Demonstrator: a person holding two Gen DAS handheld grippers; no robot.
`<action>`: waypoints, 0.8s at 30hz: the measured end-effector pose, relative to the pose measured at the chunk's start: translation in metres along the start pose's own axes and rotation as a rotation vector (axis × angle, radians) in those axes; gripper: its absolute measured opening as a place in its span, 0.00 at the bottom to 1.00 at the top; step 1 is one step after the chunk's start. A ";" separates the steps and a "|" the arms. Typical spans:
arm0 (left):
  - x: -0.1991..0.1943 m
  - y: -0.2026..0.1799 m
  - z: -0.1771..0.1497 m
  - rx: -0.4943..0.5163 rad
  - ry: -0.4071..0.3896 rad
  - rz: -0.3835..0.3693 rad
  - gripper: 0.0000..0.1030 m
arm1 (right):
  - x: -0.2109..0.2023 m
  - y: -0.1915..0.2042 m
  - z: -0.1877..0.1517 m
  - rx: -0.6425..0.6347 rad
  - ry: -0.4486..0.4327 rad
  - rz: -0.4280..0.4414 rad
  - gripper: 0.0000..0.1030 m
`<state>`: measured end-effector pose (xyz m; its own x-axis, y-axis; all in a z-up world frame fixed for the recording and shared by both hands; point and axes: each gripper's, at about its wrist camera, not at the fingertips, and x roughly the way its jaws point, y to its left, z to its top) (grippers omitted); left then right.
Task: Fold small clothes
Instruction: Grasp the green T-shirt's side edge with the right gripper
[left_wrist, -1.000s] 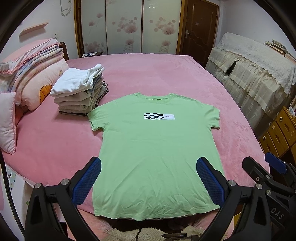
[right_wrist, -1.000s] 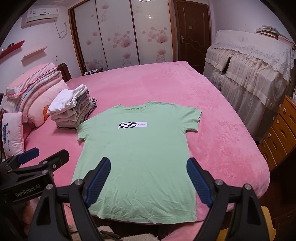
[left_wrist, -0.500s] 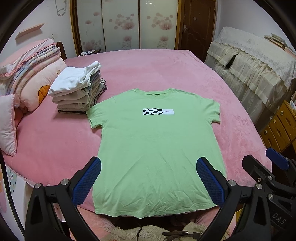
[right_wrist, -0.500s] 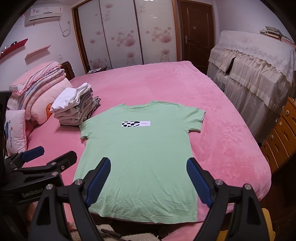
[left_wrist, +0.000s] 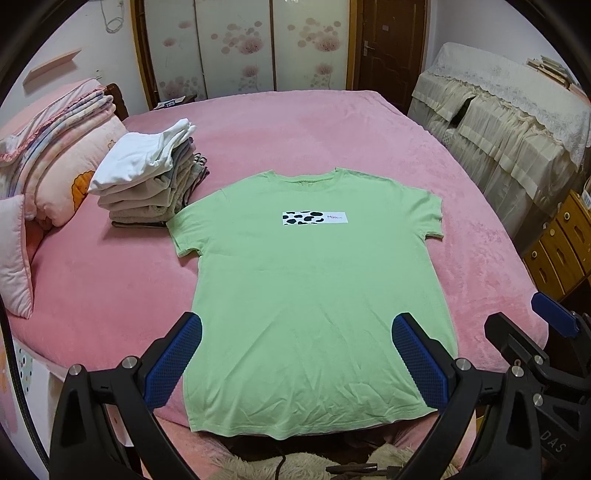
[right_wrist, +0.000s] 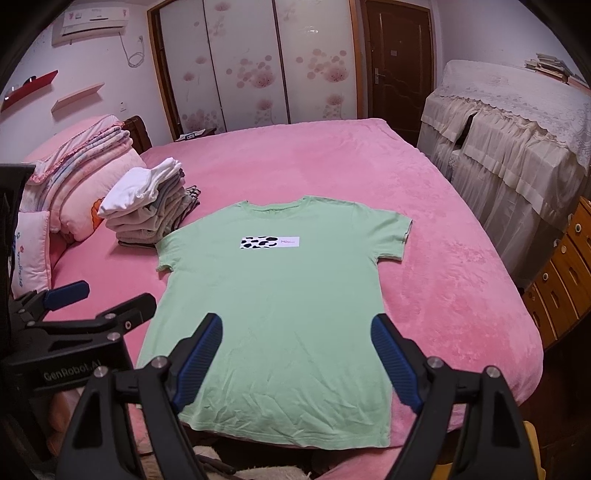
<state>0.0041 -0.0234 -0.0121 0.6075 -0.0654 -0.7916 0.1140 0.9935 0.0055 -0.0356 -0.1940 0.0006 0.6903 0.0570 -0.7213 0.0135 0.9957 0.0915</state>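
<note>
Green cotton T-shirt (left_wrist: 314, 288) lies spread flat, front up, on the pink bed (left_wrist: 314, 122), collar toward the far wardrobe and hem at the near edge of the mattress. Its cow-spot chest label (left_wrist: 314, 218) faces up. I note that the shirt's left-hand sleeve touches the stack of folded clothes (left_wrist: 147, 184), which sits just beside it; the pillows (left_wrist: 48, 173) lie further left. My left gripper (left_wrist: 295, 365) hangs above the lower part of the shirt with its blue pads wide apart and nothing between them. My right gripper (right_wrist: 295, 362) is likewise spread above the hem area, empty; its jaws have just been closing a little, yet they remain well apart and clear of the fabric. Compared with a second ago, the shirt, stack and pillows lie exactly as they did, and the framing in both wrist views has shifted only slightly. In the right wrist view the left gripper's body shows at the lower left, beside the shirt's edge.
</note>
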 end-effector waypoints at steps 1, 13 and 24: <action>0.002 -0.001 0.002 0.007 -0.002 0.002 0.99 | 0.003 -0.002 0.001 -0.001 0.006 0.000 0.75; 0.019 -0.039 0.069 0.139 -0.078 -0.032 0.99 | 0.033 -0.047 0.045 0.023 0.028 0.006 0.64; 0.055 -0.093 0.162 0.226 -0.253 -0.011 0.99 | 0.052 -0.100 0.122 -0.025 -0.091 -0.121 0.62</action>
<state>0.1542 -0.1345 0.0424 0.7779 -0.1250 -0.6159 0.2759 0.9485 0.1560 0.0874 -0.2999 0.0378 0.7477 -0.0691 -0.6604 0.0832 0.9965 -0.0100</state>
